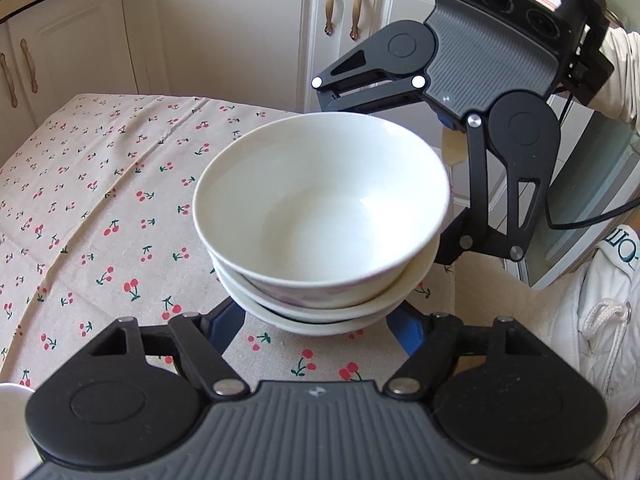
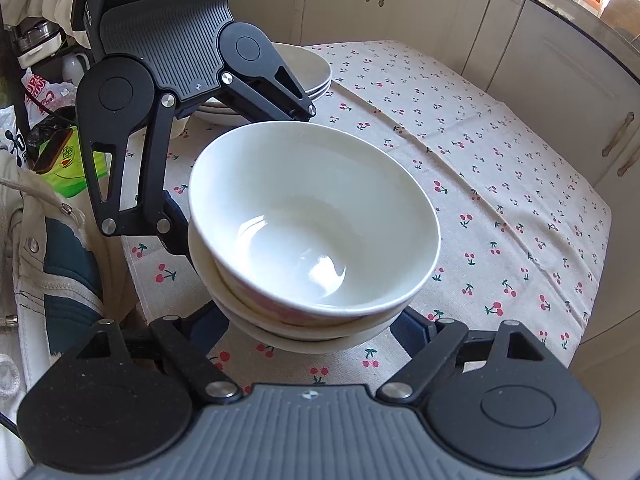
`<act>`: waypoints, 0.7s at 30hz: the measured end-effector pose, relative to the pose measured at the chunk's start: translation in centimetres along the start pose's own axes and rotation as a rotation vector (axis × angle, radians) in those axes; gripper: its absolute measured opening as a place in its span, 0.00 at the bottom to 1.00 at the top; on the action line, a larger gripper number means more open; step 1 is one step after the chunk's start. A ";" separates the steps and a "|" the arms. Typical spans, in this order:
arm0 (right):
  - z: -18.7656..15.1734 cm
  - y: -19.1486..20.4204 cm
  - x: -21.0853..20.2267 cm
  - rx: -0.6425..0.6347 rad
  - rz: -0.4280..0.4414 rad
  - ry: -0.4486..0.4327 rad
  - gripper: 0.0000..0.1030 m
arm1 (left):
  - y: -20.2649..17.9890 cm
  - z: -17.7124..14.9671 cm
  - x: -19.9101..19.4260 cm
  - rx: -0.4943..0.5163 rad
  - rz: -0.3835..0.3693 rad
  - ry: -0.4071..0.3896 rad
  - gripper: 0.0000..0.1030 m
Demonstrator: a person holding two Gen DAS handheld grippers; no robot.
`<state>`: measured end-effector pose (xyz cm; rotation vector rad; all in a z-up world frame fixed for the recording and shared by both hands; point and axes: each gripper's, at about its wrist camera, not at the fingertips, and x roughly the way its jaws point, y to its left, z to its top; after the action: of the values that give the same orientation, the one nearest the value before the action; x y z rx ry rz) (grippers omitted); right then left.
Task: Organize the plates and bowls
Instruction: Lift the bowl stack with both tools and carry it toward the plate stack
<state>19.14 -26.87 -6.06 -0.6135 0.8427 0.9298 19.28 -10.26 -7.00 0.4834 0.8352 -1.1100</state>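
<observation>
Both views are bright with daylight. Glare marks the inside of the top bowl (image 2: 320, 268). Soft shadows fall on the tablecloth (image 1: 100, 200) beneath the bowls. Fisheye distortion bends the cabinets (image 1: 224, 32) at the edges; corners vignette black.

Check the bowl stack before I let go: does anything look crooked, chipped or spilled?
The top bowl sits tilted in the bowl stack, its rim higher on one side. No chips or spills show. The plates behind look evenly stacked.
</observation>
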 end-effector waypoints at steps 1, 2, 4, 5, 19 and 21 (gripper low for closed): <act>0.0 0.0 0.0 0.006 0.003 -0.001 0.88 | 0.0 0.0 0.0 0.001 0.004 -0.003 0.79; 0.0 0.0 -0.1 0.012 0.004 -0.003 0.88 | 0.0 0.0 0.0 0.002 0.002 -0.011 0.81; 0.0 0.0 -0.1 0.016 -0.001 -0.009 0.94 | -0.1 0.0 -0.3 0.002 -0.007 -0.024 0.84; 0.0 0.1 -0.2 0.014 -0.005 -0.013 0.95 | -0.2 0.1 -0.5 0.010 -0.007 -0.031 0.84; 0.3 -0.3 -0.3 0.028 0.020 -0.020 0.95 | 0.4 0.2 -0.3 0.015 -0.040 -0.036 0.84; 0.2 -0.4 -0.2 0.032 0.027 -0.018 0.95 | 0.4 0.3 -0.2 0.022 -0.042 -0.033 0.84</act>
<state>19.45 -26.96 -5.73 -0.5663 0.8504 0.9435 19.73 -10.23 -6.71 0.4665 0.8078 -1.1636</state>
